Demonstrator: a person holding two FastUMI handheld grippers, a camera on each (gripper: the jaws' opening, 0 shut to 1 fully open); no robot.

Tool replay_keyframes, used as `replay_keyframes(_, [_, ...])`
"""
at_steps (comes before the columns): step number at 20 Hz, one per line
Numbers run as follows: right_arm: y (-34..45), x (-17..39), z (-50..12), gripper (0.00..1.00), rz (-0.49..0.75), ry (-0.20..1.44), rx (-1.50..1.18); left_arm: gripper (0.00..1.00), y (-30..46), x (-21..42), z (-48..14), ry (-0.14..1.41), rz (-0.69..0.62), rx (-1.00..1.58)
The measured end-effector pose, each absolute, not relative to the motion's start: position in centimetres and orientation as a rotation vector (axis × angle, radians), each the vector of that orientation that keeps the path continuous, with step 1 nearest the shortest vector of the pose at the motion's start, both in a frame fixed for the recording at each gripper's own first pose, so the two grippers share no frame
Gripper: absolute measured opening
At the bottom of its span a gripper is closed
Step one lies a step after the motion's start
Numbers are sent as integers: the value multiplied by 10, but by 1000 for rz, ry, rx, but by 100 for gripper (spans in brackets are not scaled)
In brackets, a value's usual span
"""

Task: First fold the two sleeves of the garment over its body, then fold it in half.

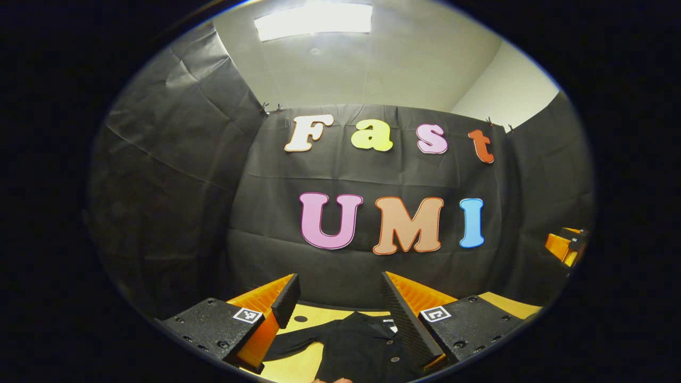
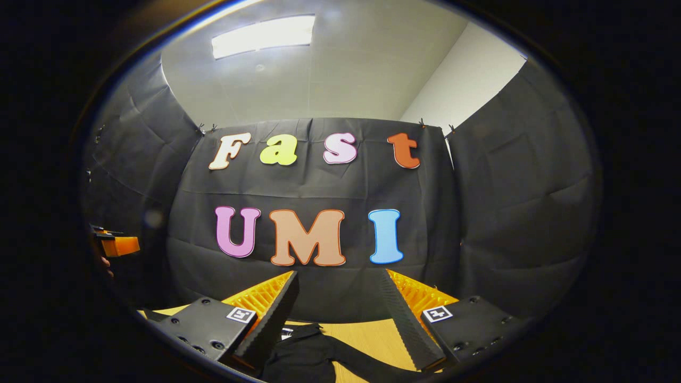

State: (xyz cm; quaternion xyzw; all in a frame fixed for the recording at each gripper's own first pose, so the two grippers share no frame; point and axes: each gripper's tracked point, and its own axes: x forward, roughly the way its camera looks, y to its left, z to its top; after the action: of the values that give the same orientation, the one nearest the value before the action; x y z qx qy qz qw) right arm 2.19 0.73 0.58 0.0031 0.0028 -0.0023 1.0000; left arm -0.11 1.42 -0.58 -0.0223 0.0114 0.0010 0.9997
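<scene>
A black garment (image 1: 355,348) lies flat on the wooden table (image 1: 298,367), collar toward the back wall, one sleeve reaching left. My left gripper (image 1: 340,298) hangs above it, open, with nothing between its fingers. In the right gripper view the same garment (image 2: 303,354) shows low down with a sleeve (image 2: 367,361) stretching right across the table (image 2: 367,332). My right gripper (image 2: 338,298) is open above it and holds nothing. The other gripper (image 1: 566,246) shows at the right edge of the left gripper view, and the other gripper (image 2: 114,244) shows at the left edge of the right gripper view.
The black cloth booth wall (image 1: 372,181) closes off the back and both sides of the table. A ceiling light (image 1: 314,21) glows overhead. A small dark hole (image 1: 300,318) marks the tabletop by the garment's collar.
</scene>
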Motion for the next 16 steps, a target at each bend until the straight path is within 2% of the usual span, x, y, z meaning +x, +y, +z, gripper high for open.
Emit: replay_keyframes(16, [-22,35,-2,98,-63,21,-13,92,13,1,0,7,11,-50])
